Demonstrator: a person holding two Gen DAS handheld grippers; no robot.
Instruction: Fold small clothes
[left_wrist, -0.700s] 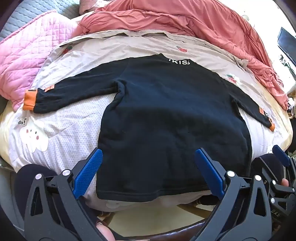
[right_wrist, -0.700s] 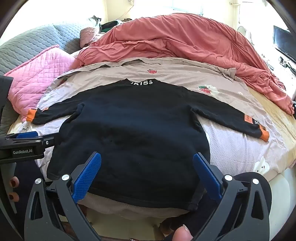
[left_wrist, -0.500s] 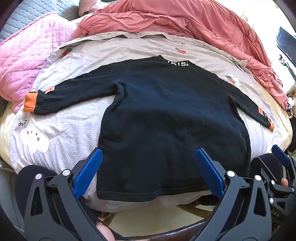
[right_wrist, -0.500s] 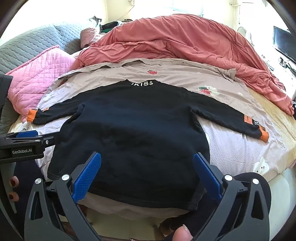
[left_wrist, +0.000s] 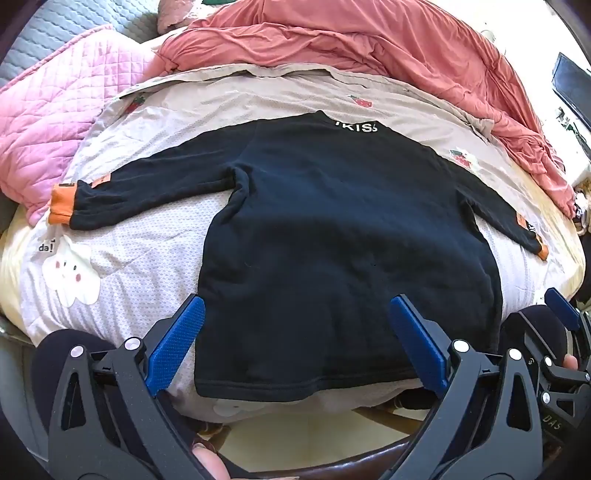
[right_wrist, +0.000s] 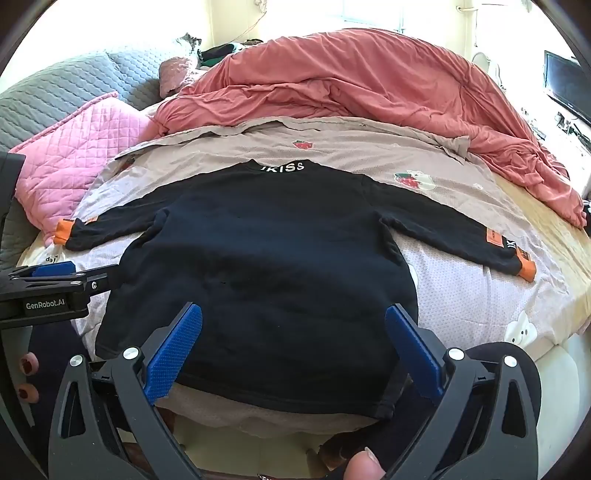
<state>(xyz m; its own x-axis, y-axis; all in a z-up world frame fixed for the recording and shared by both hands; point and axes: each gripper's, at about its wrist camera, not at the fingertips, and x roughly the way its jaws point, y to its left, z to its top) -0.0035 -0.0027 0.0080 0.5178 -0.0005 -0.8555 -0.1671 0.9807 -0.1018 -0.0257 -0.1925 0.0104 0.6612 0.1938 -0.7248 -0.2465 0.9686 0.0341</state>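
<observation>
Black sweater (left_wrist: 332, 240) lies flat on the bed sheet (left_wrist: 140, 236), back side up and both sleeves spread out, probably so it is ready for folding. Left gripper (left_wrist: 295, 339) and right gripper (right_wrist: 291, 343) hover near its hem, jaws wide apart and holding nothing.

— What do I have on the left feed?
— My left tongs (left_wrist: 295, 336), jaws wide and empty, above the hem of a black sweater (left_wrist: 332, 229) spread flat on the bed (left_wrist: 122, 236), sleeves out.

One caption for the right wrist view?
Open right tongs above a black shirt spread flat on the bed.
</observation>
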